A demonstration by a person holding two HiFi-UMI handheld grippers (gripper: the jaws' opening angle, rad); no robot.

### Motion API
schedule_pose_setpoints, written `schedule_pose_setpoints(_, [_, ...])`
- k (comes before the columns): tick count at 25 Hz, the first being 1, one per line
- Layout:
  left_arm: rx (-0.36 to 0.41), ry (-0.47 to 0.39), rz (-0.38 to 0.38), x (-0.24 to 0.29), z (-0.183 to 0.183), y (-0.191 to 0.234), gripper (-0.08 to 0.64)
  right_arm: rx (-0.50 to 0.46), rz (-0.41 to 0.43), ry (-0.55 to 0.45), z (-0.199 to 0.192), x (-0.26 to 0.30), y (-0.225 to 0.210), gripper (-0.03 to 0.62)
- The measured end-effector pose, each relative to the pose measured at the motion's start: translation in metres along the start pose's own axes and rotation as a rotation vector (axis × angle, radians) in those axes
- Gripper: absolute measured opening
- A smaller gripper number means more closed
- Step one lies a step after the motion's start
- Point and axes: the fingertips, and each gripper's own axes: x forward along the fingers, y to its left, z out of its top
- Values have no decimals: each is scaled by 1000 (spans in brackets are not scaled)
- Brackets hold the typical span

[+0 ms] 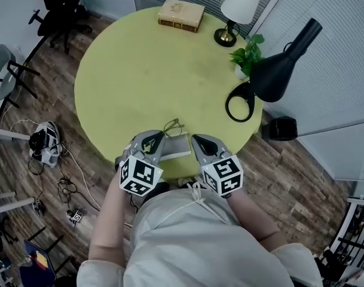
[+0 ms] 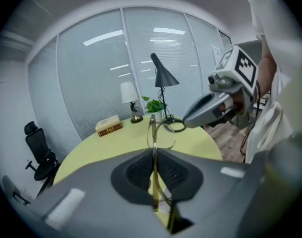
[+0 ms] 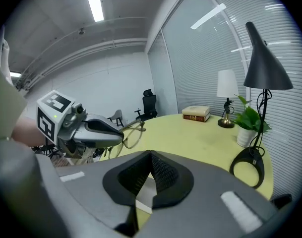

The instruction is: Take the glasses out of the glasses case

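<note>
The thin-rimmed glasses (image 1: pixel 173 125) are lifted just above the far edge of the pale grey glasses case (image 1: pixel 177 146), which lies at the table's near edge. My left gripper (image 1: pixel 156 141) is shut on one temple. In the left gripper view the temple runs upright between the pads of the left gripper (image 2: pixel 153 150) and a lens (image 2: pixel 163 133) sticks out past them. My right gripper (image 1: pixel 199 142) sits at the case's right end. In the right gripper view the right gripper (image 3: pixel 151 155) has its jaws together, with a pale strip of the case (image 3: pixel 143 195) between the pads. The glasses (image 3: pixel 128 138) show at its left.
The round yellow-green table (image 1: pixel 140 70) carries a book (image 1: pixel 180 15) at the far side. A white-shaded lamp (image 1: pixel 235 11), a small plant (image 1: pixel 247 52) and a black desk lamp (image 1: pixel 277 64) with a ring base (image 1: pixel 239 101) stand at the right. Cables and chairs lie on the floor to the left.
</note>
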Motion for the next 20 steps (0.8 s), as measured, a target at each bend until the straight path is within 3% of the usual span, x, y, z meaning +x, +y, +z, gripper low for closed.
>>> schedule_pose_setpoints(8, [-195, -208, 273, -71, 34, 54, 15, -36, 31, -68, 35, 0, 19, 0])
schedule_pose_setpoints(14, [-371, -307, 473, -120, 35, 76, 15, -47, 26, -130, 59, -10, 28, 0])
schedule_pose_setpoints(17, [-449, -328, 515, -131, 31, 79, 15, -51, 16, -161, 68, -15, 30, 0])
schedule_pose_setpoints(20, [-471, -332, 509, -132, 31, 78, 15, -49, 10, -178, 73, -18, 31, 0])
